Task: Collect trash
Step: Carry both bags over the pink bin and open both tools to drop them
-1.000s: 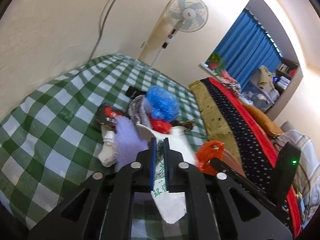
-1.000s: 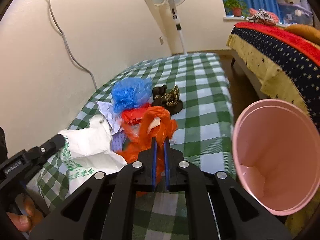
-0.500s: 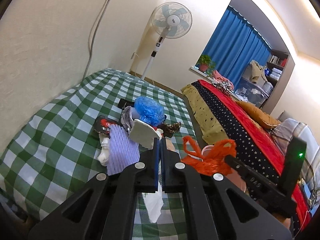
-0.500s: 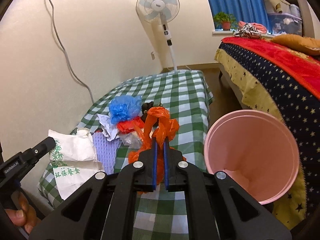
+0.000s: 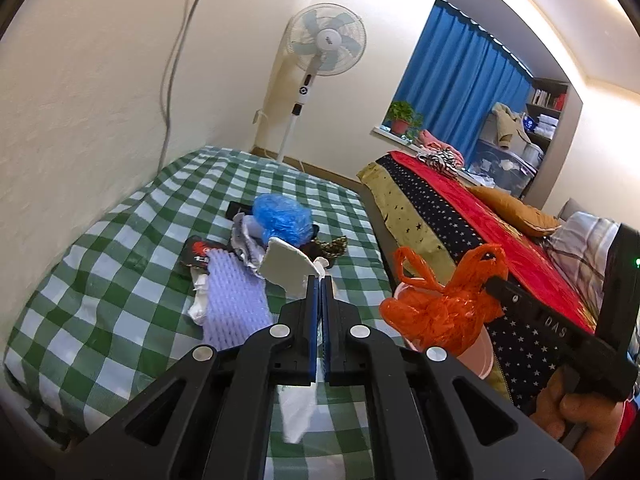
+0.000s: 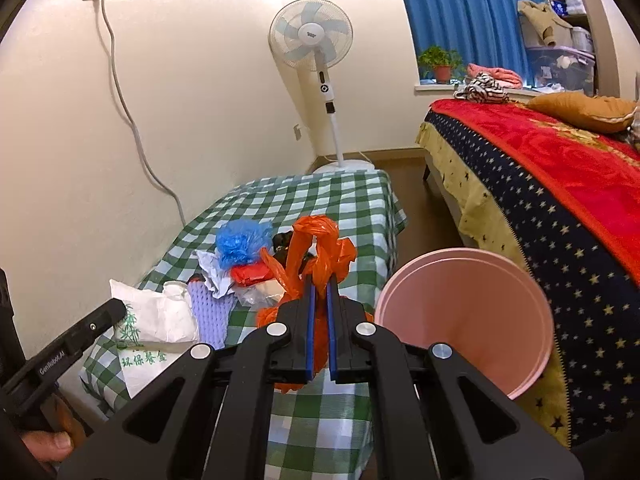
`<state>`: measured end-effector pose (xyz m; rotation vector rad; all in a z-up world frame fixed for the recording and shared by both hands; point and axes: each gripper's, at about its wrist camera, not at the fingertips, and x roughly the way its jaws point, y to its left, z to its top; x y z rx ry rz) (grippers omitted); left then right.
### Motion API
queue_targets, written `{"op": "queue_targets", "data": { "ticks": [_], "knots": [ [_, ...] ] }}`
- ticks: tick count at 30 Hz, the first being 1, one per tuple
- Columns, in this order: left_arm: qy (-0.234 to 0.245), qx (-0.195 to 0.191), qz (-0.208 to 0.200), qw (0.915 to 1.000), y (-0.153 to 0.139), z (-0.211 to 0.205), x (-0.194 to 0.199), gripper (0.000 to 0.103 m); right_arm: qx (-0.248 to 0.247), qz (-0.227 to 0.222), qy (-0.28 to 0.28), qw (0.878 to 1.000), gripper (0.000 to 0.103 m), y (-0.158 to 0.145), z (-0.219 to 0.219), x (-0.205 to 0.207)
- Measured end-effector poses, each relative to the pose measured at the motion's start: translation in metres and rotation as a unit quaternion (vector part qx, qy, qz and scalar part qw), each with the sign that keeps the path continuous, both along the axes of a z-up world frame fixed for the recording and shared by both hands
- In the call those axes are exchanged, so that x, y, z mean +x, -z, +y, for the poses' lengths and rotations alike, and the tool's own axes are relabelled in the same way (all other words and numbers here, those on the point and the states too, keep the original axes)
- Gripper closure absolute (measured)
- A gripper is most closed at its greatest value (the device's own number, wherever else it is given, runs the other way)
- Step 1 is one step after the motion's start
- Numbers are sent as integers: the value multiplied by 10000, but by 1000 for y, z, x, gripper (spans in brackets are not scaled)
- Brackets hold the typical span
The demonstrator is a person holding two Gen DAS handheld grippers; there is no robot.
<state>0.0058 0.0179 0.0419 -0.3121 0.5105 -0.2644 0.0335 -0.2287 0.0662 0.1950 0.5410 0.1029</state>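
Observation:
My left gripper (image 5: 320,280) is shut on a white paper bag (image 5: 286,267) with green print, lifted above the green checked table (image 5: 100,264); the bag also shows in the right wrist view (image 6: 154,320). My right gripper (image 6: 319,282) is shut on an orange plastic bag (image 6: 320,244), held up next to the pink bin (image 6: 468,312). The orange bag (image 5: 440,300) hangs over the bin's rim (image 5: 478,356) in the left wrist view. A pile of trash stays on the table: a blue plastic bag (image 5: 282,218), a purple foam net (image 5: 232,300), crumpled paper (image 6: 214,270) and a red wrapper (image 6: 250,274).
A bed with a red and star-patterned cover (image 6: 552,184) stands right of the bin. A standing fan (image 6: 316,48) is at the table's far end. A wall with a cable (image 6: 120,92) runs along the table's left side.
Both grippers have risen and pulled back from the trash pile. The white paper bag and the orange bag have lifted off the table with them, and the orange bag now hangs beside the pink bin.

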Motion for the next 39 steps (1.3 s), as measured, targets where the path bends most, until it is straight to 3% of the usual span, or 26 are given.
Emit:
{"op": "queue_targets", "data": {
  "ticks": [14,22,39],
  "knots": [
    [523,112,-200,9984,-26,-48,3,102,-35,-107,523,9986,98,-43,-59,-12],
    [838,52,-302,9960,-41,-92,19,102,-371,-332,1036,9934,98,-60,-100,-8],
    [1368,121,-316,9900,-32,-170,85,102,-337,-76,1697,9849,98,-9,-147,24]
  ]
}}
